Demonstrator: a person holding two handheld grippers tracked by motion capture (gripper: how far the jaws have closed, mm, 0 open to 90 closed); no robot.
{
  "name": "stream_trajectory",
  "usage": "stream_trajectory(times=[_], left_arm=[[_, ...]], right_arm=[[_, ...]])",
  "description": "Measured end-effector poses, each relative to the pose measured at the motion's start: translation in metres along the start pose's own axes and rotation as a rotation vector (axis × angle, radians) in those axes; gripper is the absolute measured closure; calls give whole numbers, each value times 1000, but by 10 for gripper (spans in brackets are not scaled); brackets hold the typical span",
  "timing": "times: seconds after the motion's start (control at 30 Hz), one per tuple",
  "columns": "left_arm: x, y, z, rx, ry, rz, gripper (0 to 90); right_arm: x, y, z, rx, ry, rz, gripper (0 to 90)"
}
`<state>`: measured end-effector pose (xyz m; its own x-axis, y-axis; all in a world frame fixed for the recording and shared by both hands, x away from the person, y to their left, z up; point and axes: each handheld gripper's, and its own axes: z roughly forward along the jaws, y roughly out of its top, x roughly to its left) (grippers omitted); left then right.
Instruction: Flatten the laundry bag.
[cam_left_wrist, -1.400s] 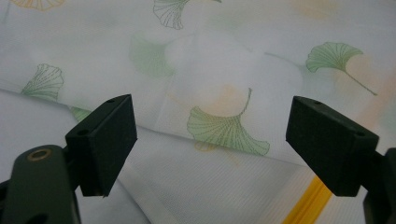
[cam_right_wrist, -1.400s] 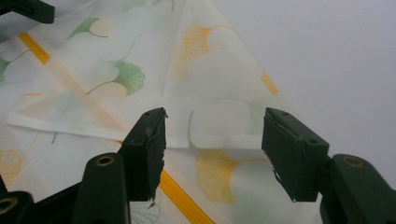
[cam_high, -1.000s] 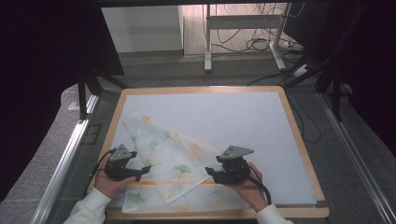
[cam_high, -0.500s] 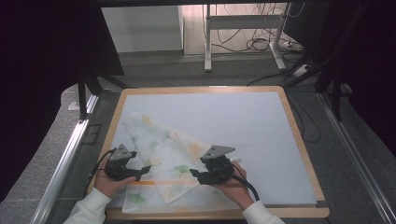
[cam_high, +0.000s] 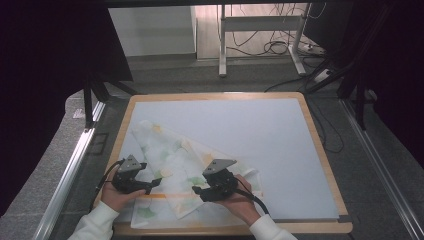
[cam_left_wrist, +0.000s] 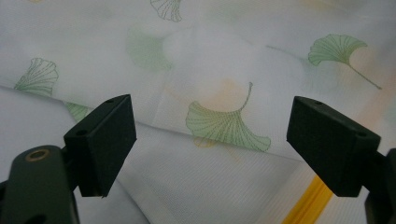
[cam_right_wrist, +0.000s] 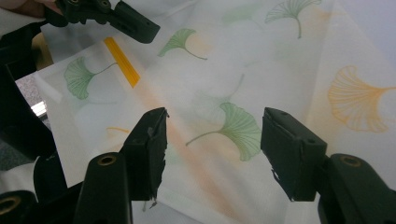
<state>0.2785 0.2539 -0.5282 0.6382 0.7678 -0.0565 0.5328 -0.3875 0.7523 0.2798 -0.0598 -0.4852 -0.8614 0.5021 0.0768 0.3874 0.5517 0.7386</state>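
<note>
A thin white cloth printed with green and orange ginkgo leaves lies partly folded on the front left of the white table top. My left gripper hovers at the cloth's front left with its jaws open, and the left gripper view has a folded cloth edge running between them, untouched. My right gripper points left over the middle of the cloth's front part. It is open too, its jaws straddling a green leaf print without pinching it.
A yellow-orange tape strip runs under the cloth near the table's wooden front edge. The right gripper view catches my left gripper at its upper left. Beyond the table stand a metal frame and floor cables.
My right gripper has slid left across the cloth, closer to the left gripper. The left gripper has kept still, and the cloth lies as before.
</note>
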Motion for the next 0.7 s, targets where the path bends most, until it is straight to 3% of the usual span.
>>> stream_trajectory(times=[0.47,0.7], left_arm=[[-1,0,1,3,-10,8,154],[-1,0,3,12,-9,11,155]], right_arm=[[16,5,14,14,42,-20,411],[25,4,28,55,78,-37,414]])
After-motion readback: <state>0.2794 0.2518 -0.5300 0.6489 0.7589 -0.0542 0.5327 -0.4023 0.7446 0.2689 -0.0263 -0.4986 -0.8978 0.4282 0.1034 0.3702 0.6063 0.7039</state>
